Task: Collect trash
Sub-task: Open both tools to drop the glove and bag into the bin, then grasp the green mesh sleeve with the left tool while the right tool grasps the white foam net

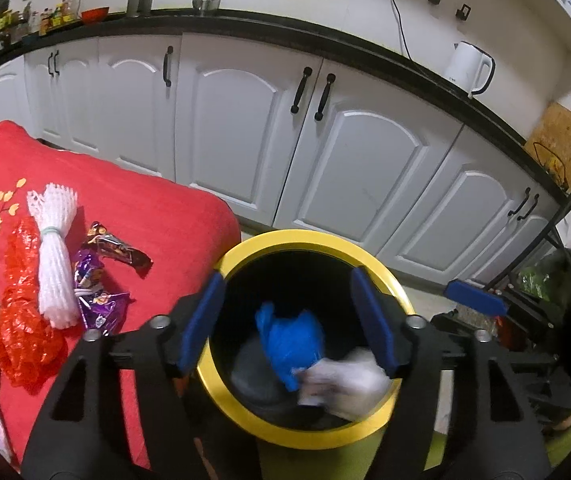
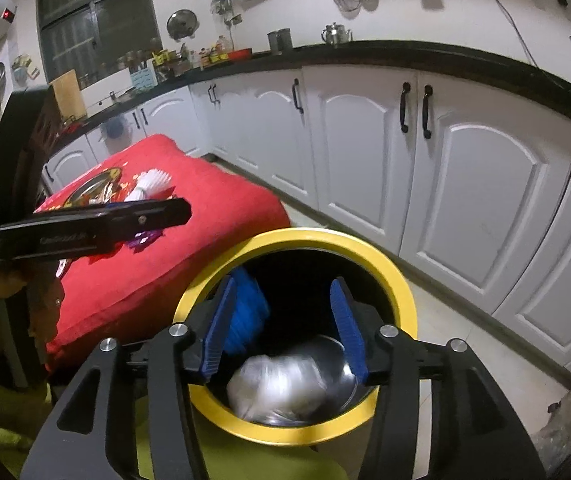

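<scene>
Both grippers hang over the mouth of a round bin with a yellow rim and a dark inside, which stands just beside a table covered in a red cloth. The left gripper has its blue-padded jaws apart with nothing between them; below it, inside the bin, lie a crumpled blue plastic bag and a blurred white plastic wad. The right gripper also stands with its jaws apart and empty, above the same white wad, with the blue bag behind its left pad. Still on the red cloth lie a white foam net sleeve, a red crinkled plastic net and purple snack wrappers, close together.
</scene>
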The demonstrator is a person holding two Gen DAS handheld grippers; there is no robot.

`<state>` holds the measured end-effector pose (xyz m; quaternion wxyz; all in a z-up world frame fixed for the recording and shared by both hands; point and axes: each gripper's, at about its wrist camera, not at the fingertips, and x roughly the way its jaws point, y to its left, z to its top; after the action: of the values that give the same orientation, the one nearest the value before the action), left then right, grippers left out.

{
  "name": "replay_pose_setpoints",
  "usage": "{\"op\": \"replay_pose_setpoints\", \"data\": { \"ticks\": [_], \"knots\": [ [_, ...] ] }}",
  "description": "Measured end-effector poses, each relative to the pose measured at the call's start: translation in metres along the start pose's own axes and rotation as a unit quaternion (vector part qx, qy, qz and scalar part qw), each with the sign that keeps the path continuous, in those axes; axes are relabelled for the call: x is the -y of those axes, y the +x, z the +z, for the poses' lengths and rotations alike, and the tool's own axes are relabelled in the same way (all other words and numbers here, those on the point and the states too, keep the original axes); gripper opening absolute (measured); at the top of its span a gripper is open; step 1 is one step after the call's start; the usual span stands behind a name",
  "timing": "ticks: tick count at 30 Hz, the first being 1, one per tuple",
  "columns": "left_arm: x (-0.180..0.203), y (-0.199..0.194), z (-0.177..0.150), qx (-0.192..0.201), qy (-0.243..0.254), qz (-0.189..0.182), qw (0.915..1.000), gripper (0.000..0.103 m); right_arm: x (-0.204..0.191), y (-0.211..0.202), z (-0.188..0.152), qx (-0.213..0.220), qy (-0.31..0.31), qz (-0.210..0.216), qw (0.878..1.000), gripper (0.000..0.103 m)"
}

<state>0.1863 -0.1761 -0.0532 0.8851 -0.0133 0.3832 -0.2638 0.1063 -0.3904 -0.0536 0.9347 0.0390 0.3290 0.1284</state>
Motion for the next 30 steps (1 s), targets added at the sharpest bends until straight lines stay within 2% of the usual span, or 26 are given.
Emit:
{"op": "replay_pose_setpoints", "data": {
  "ticks": [2, 4, 8, 19, 30],
  "knots": [
    [-0.003, -0.003, 0.000, 0.005, -0.006, 0.003, 1.0000, 0.070, -0.001, -0.002, 0.001, 0.007, -0.001, -0.001, 1.000, 0.051],
    [-0.005, -0.007, 0.001, 0.011, -0.013, 0.006, 0.9998, 0.083, -0.003, -0.003, 0.003, 0.013, -0.003, -0.001, 1.000, 0.053],
    [-0.012, -0.018, 0.002, 0.026, -0.022, 0.018, 0.9992, 0.091, -0.007, -0.007, 0.006, 0.028, -0.009, 0.002, 1.000, 0.056],
    [-0.033, -0.068, 0.007, 0.092, -0.041, 0.058, 0.9932, 0.092, -0.038, -0.013, 0.022, 0.061, -0.044, 0.021, 0.997, 0.057],
    [-0.056, -0.114, 0.001, 0.140, -0.053, 0.102, 0.9836, 0.092, -0.094, -0.012, 0.039, 0.078, -0.088, 0.065, 0.991, 0.057]
  ]
}}
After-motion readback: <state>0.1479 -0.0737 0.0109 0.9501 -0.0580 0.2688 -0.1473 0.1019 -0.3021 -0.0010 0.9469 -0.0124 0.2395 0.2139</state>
